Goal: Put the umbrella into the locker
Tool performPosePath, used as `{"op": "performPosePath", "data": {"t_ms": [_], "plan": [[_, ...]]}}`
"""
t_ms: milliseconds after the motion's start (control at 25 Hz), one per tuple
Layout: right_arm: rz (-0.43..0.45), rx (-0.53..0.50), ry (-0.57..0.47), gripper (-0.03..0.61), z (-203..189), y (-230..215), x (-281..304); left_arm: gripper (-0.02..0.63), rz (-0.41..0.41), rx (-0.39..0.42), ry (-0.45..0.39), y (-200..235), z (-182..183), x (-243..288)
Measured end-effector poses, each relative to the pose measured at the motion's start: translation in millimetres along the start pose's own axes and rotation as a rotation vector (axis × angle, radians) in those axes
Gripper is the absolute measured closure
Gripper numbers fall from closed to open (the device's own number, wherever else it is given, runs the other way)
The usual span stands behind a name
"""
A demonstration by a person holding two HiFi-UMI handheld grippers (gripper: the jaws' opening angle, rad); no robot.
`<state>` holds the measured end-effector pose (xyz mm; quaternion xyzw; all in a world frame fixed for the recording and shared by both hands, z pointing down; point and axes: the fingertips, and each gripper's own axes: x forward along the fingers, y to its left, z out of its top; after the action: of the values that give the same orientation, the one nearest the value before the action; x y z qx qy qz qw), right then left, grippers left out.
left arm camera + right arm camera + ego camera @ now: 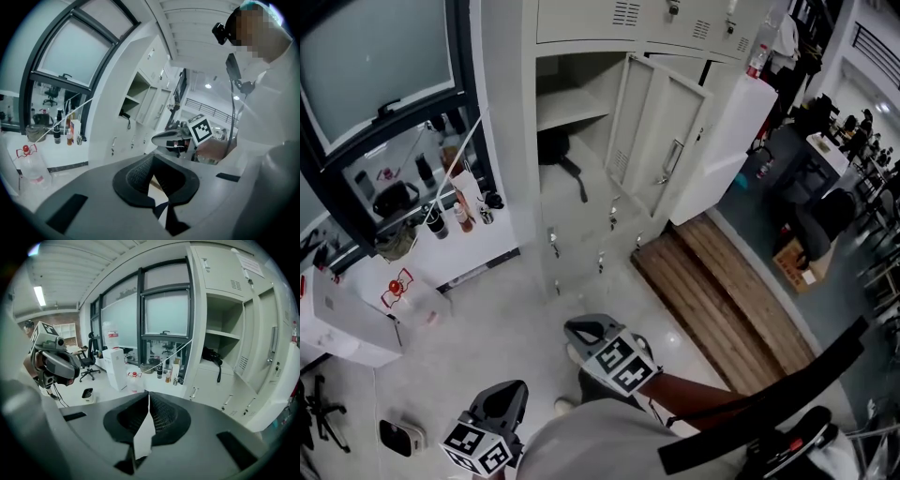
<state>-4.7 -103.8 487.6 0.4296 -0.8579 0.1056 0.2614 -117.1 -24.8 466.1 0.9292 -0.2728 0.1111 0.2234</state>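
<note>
One umbrella (554,148) lies in the one open locker (579,106); the left gripper (152,157) and right gripper (148,395) both have jaws closed, empty

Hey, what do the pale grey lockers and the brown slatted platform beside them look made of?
The pale grey lockers look like painted sheet metal, satin finish: thin flat doors, punched vent slots. The brown slatted platform is probably wood, matt: parallel boards with darker streaks.

Office or lab workroom: bank of grey metal lockers (574,223), tall windows (166,312), office chairs (86,366), bottles (463,216) along the sill.
</note>
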Motion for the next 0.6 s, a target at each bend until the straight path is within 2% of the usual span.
{"op": "performPosePath", "data": {"t_ms": [320,600], "plan": [[0.022,-0.064,0.005,0.557,1.3,13.1,-0.7,0.603,0.001,-0.003,0.007,-1.0,-2.4,2.4],[0.046,-0.057,0.003,0.559,0.7,18.3,0.1,0.603,-0.013,0.008,0.012,-2.0,-0.2,6.8]]}}
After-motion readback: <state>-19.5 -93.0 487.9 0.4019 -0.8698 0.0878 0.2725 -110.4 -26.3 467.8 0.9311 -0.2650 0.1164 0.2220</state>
